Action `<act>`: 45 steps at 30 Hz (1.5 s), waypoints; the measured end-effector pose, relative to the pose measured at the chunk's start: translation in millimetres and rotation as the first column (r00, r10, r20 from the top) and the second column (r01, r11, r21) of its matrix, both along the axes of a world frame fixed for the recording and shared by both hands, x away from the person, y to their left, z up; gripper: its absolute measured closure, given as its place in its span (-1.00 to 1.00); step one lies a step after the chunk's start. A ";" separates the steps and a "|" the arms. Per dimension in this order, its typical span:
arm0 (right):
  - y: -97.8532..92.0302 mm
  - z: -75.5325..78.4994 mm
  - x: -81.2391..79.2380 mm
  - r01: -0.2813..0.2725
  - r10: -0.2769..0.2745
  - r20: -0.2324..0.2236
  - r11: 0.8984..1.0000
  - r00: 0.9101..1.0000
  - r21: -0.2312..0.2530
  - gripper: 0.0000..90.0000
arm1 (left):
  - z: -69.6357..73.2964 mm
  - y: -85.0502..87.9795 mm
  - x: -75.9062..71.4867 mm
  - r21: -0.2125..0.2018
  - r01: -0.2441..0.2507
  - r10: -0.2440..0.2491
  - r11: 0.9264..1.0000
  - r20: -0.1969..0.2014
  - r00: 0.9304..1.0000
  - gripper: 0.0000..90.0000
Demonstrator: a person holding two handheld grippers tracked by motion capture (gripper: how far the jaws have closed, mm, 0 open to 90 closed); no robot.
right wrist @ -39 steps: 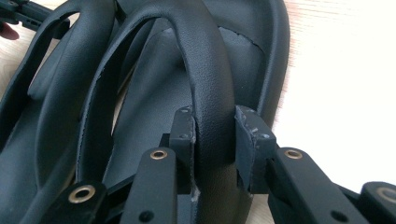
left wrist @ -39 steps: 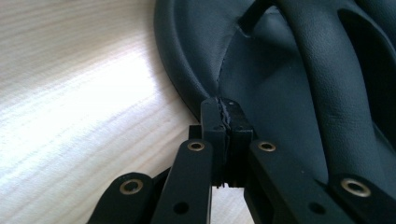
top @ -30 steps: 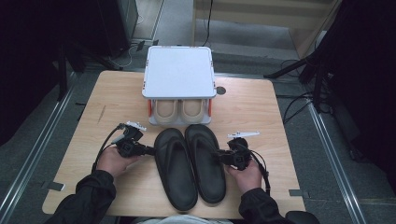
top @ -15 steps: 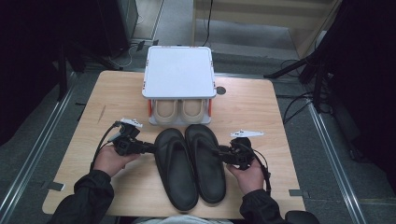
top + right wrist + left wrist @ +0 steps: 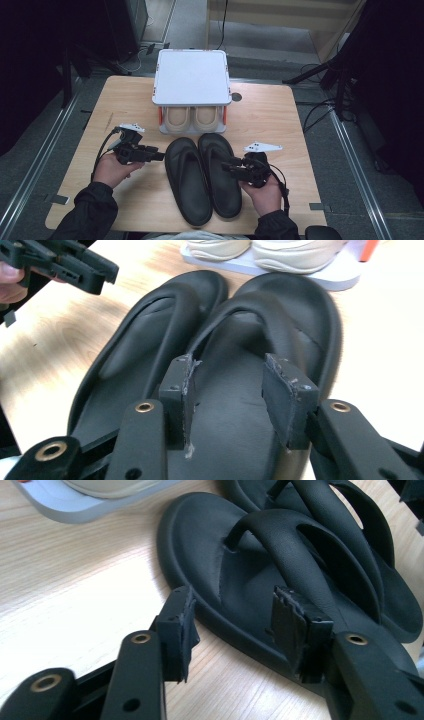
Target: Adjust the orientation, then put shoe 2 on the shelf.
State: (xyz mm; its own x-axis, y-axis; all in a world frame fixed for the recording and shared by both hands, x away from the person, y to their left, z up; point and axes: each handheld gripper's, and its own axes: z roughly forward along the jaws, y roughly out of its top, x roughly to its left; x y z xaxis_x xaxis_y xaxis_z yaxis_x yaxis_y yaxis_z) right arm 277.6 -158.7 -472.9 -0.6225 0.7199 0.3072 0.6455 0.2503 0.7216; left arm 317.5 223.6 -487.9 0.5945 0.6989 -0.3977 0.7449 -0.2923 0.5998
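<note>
Two black flip-flops lie side by side at the table's front middle, the left one point(image 5: 187, 185) and the right one point(image 5: 220, 175). My left gripper point(image 5: 159, 156) hovers at the left sandal's outer edge point(image 5: 220, 575). Its jaws have just been opening and stand open point(image 5: 235, 625), gripping nothing. My right gripper point(image 5: 226, 165) hangs over the right sandal point(image 5: 300, 315). Its jaws have also just been opening and stand apart point(image 5: 227, 390) above the footbed, with nothing pinched. The left sandal point(image 5: 145, 355) lies beside it.
A white two-level shoe rack point(image 5: 191, 77) stands behind the sandals, with a pair of beige shoes point(image 5: 192, 117) on its lower shelf. Bare wooden tabletop point(image 5: 270, 115) lies to both sides. The table's front edge is close under the person's sleeves.
Both grippers' jaws have opened wider, and both hands have lifted a little from the sandals' outer edges. The sandals have stayed where they were.
</note>
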 end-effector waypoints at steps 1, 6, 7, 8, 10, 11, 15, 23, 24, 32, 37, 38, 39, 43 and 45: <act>2.2 0.0 -1.3 -0.007 0.007 -0.002 1.000 1.000 0.000 0.26 | 0.5 1.5 -0.1 0.001 -0.004 0.004 1.000 0.005 1.000 0.10; 10.7 -2.7 -4.5 -0.021 0.021 -0.008 1.000 1.000 0.002 0.22 | 1.2 8.8 0.1 -0.009 -0.021 0.021 1.000 0.003 1.000 0.03; 11.9 -3.5 -4.6 -0.023 0.023 -0.010 1.000 1.000 0.001 0.21 | 1.3 10.5 0.1 -0.014 -0.021 0.021 1.000 0.004 1.000 0.03; 13.3 -4.4 -4.8 -0.023 0.023 -0.011 1.000 1.000 0.002 0.21 | 1.5 12.0 0.0 -0.015 -0.027 0.027 1.000 0.004 1.000 0.02; 16.0 -5.9 -5.2 -0.025 0.025 -0.017 1.000 1.000 0.006 0.20 | 2.2 14.8 0.3 -0.018 -0.033 0.033 0.999 0.008 0.999 0.00; 17.0 -6.5 -5.2 -0.028 0.028 -0.017 1.000 0.999 0.007 0.20 | 2.4 16.5 0.4 -0.021 -0.035 0.036 0.999 0.009 0.999 0.00; 24.0 -8.3 -6.4 -0.031 0.031 -0.014 1.000 0.999 0.003 0.17 | 2.5 20.3 0.4 -0.015 -0.048 0.049 0.999 0.010 0.999 -0.01; 42.1 -15.5 -6.5 -0.026 0.026 -0.014 0.999 1.000 -0.020 -0.03 | 2.6 23.7 -0.4 -0.027 -0.053 0.054 0.998 0.012 0.998 -0.02; 44.2 -16.5 -6.5 -0.024 0.024 -0.017 0.999 1.000 -0.022 -0.06 | 2.7 23.9 -0.6 -0.027 -0.055 0.055 0.998 0.012 0.998 -0.03; 57.9 -23.7 -4.6 -0.005 0.004 -0.033 1.000 0.999 -0.022 -0.12 | 2.2 24.5 0.1 -0.030 -0.056 0.057 0.998 0.009 0.998 -0.04; 70.2 -29.0 -2.6 0.028 -0.030 -0.041 0.999 0.999 -0.036 -0.14 | 2.4 24.6 0.1 -0.036 -0.058 0.059 0.998 0.008 0.998 -0.04; 72.8 -29.9 -2.3 0.042 -0.043 -0.044 0.998 0.998 -0.044 -0.13 | 2.2 24.8 0.3 -0.035 -0.058 0.058 0.998 0.006 0.998 -0.04; 75.3 -31.3 -1.4 0.053 -0.055 -0.050 0.997 0.997 -0.049 -0.10 | 1.9 25.1 0.5 -0.035 -0.058 0.058 0.998 0.004 0.998 -0.04; 83.6 -39.2 2.0 0.080 -0.086 -0.087 0.995 0.993 -0.064 0.03 | 2.2 27.5 0.7 -0.049 -0.067 0.067 0.997 0.000 0.998 -0.04; 86.8 -41.5 0.8 0.092 -0.097 -0.057 0.992 0.994 -0.087 0.10 | 2.0 28.6 1.0 -0.049 -0.068 0.068 0.997 0.001 0.998 -0.04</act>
State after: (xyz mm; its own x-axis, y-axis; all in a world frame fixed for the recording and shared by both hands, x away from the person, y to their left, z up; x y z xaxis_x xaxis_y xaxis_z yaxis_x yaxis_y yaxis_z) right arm 278.4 -71.9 -514.4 -0.5327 0.7994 0.2779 0.7110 0.2446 0.6593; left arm 318.5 252.1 -485.9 0.5476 0.7172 -0.4309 0.7603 -0.2115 0.6142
